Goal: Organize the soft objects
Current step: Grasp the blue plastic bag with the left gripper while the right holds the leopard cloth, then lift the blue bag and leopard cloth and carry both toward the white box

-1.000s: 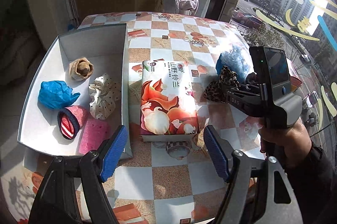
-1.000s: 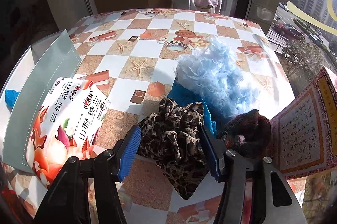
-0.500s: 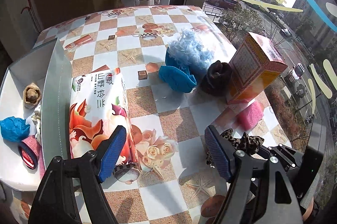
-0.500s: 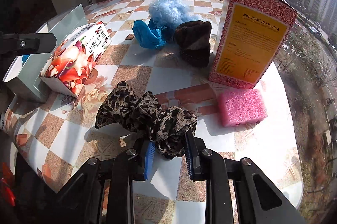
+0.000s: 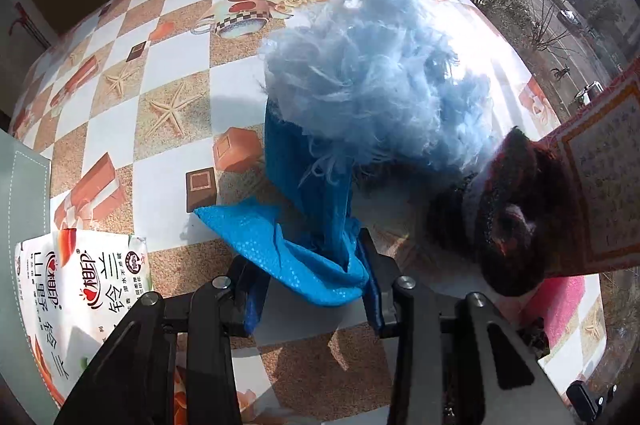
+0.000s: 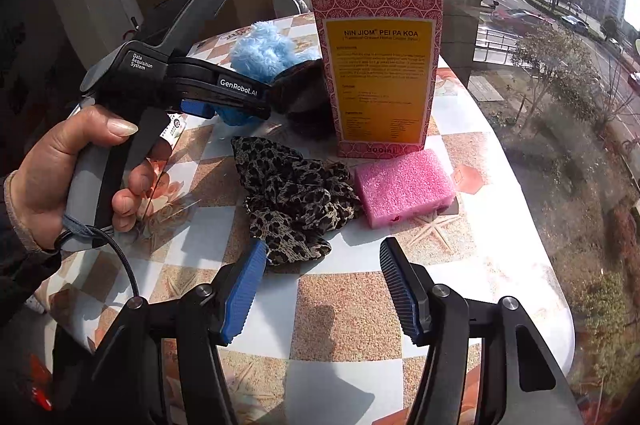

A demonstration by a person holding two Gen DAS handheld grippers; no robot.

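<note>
In the left wrist view my left gripper (image 5: 312, 291) points steeply down and its jaws are closing on a bright blue cloth (image 5: 280, 257), whose near fold sits pinched between the blue pads. A fluffy light-blue piece (image 5: 372, 73) lies on the cloth's far end, and a dark brown fuzzy piece (image 5: 508, 217) is to the right. In the right wrist view my right gripper (image 6: 320, 289) is opening above the table, with nothing between its fingers. The leopard-print scrunchie (image 6: 292, 193) lies loose on the table just beyond its left finger, beside a pink sponge (image 6: 404, 185).
A tall red and yellow carton (image 6: 380, 65) stands behind the sponge. A tissue pack (image 5: 80, 297) lies at the left, next to the wall of the white box (image 5: 20, 205). A person's hand (image 6: 60, 165) holds the left gripper's handle. The table edge runs close on the right.
My left gripper swung right from the tissue pack, dropped onto the blue cloth and narrowed around it. My right gripper carried the leopard scrunchie toward the sponge, let it go and spread its fingers.
</note>
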